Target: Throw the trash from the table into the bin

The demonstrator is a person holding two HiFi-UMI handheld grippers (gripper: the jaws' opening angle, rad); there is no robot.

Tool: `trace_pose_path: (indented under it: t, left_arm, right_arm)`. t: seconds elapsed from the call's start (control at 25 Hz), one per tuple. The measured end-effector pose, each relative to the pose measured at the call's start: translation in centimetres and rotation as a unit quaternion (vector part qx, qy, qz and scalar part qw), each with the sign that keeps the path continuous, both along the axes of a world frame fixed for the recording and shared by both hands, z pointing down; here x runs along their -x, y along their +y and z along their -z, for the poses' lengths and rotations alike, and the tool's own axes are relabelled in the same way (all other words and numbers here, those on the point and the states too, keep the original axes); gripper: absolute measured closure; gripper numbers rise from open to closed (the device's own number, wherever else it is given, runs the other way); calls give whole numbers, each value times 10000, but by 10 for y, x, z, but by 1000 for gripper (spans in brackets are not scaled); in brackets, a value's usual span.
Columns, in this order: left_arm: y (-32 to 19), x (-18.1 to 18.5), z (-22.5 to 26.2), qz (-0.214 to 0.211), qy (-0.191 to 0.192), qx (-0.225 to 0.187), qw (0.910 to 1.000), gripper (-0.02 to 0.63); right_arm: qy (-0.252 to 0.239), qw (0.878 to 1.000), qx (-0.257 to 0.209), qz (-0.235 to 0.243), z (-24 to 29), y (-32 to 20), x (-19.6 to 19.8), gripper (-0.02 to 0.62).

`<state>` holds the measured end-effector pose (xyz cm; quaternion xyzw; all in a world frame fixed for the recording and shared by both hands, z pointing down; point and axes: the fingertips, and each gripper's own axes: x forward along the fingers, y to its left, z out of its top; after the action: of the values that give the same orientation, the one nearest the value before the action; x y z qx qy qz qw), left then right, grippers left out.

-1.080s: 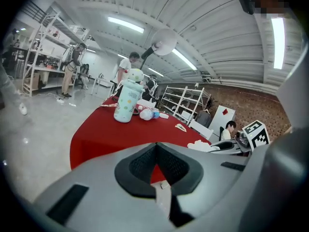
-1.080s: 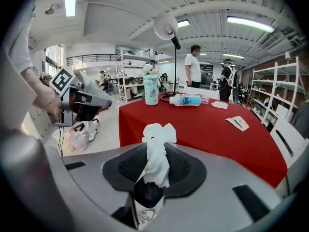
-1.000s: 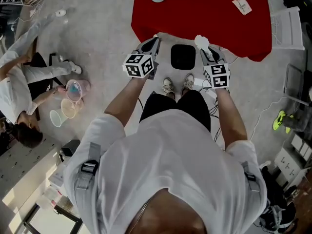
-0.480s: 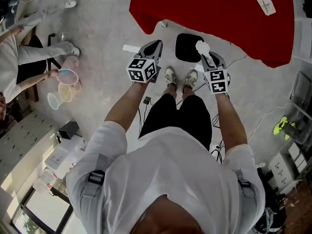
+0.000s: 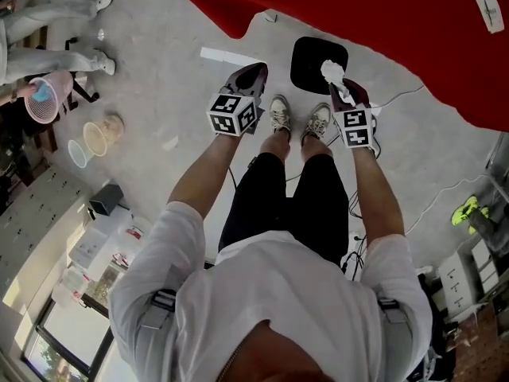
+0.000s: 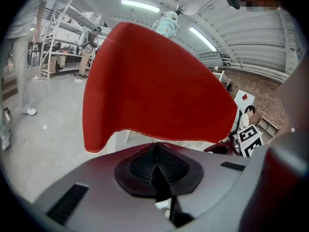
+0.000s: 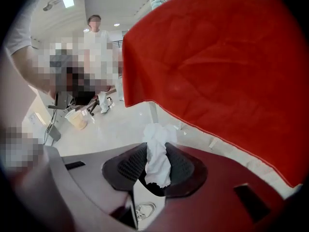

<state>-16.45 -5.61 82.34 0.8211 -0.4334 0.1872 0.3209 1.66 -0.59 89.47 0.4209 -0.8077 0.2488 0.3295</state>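
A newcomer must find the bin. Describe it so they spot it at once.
Find the red tablecloth. On the grey floor at its edge, just beyond the person's shoes, stands the bin. It is the only black, round-cornered container there.

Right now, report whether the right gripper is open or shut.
Shut: the right gripper clamps a crumpled white tissue between its jaws.

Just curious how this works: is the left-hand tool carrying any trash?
No, the left tool has its jaws closed together with nothing between them.
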Motion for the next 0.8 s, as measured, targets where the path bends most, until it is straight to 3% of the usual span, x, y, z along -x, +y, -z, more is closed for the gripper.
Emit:
trace_pose_path:
  t: [0.36,0.48,0.6,0.8]
  left_arm:
    - [8,4,-115,-77,-159,219,9996,597]
    - [10,6,-141,-79,-203,302,9993,597]
    - [9,8,-148,-67,-217,336,9992,597]
    - [0,6,-122,-75,-186,256,9995,597]
  right_arm:
    - [-34,9990,410,150,-134,8,13,480]
    - [0,9982,577,165,-167,10,13,387]
    - [6,9982,589,135,-171,7,12,367]
    - [9,9994,356,50,-132,-3,9,367]
